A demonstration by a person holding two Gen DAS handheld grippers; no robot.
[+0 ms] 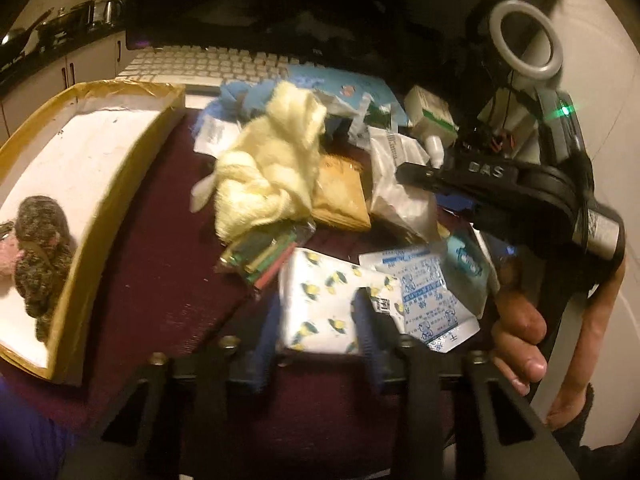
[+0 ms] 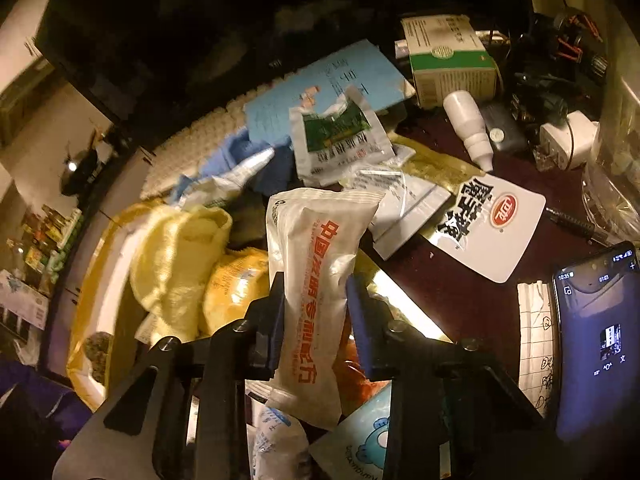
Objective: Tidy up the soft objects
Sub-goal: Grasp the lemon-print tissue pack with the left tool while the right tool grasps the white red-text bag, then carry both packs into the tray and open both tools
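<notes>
1. L gripper (image 1: pixel 316 312): jaws clamped on one white lemon-print pack (image 1: pixel 324 300), held w/ its near edge between the 2 blue pads, just above the maroon cloth (image 1: pixel 160 280).
2. R gripper (image 2: pixel 316 312): jaws clamped on one long white sachet (image 2: pixel 316 280) w/ red lettering; sachet upright between the pads, raised over the clutter.
3. Beside the L jaws: one blue-print sachet (image 1: pixel 424 292) touching the lemon pack; one bundle of coloured sticks (image 1: pixel 264 252) just behind it.
4. Mid-pile: one pale yellow towel (image 1: pixel 272 164), crumpled, lying partly on one tan packet (image 1: pixel 340 196).
5. Left side: one tray-like box (image 1: pixel 100 184), gold rim, white floor; holds one dark fuzzy item (image 1: pixel 40 248) at its near end.
6. R side, outward: one white dropper bottle (image 2: pixel 468 128), one green-white carton (image 2: pixel 448 60), one phone (image 2: pixel 596 340) w/ lit screen.
</notes>
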